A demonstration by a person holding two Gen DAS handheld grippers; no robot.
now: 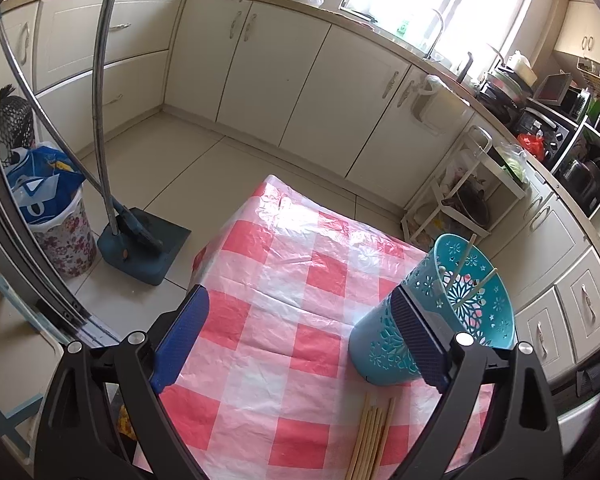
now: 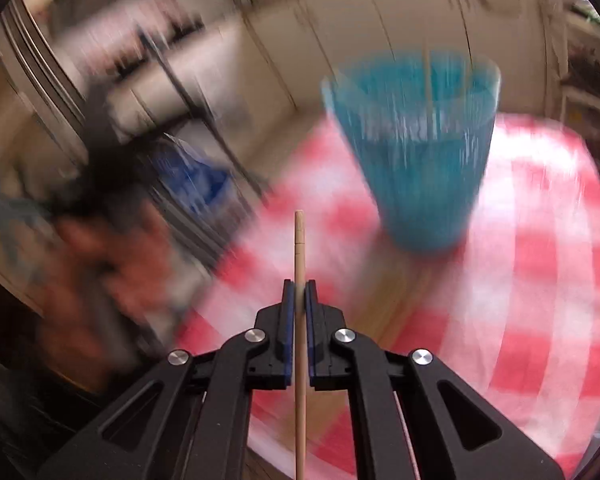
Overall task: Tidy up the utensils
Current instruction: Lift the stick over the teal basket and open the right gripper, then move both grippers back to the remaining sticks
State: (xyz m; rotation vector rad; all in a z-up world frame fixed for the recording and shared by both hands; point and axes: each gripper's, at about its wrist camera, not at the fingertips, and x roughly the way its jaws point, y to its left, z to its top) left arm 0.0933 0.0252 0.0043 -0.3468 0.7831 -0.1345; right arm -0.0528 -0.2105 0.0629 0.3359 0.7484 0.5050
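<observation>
Now we clamp one chopstick (image 2: 299, 248) in our right hand-held gripper (image 2: 299, 290); our left hand-held gripper (image 1: 300, 336) gapes beside the cup (image 1: 440, 308) on the tabletop (image 1: 284, 280).

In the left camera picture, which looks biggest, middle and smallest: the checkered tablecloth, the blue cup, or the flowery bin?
1. Checkered tablecloth
2. Blue cup
3. Flowery bin. It sits farther away, so cup versus bin is unsure.

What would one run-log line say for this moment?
right gripper: shut on chopstick | left gripper: open, beside teal holder | loose chopsticks: on table
</observation>
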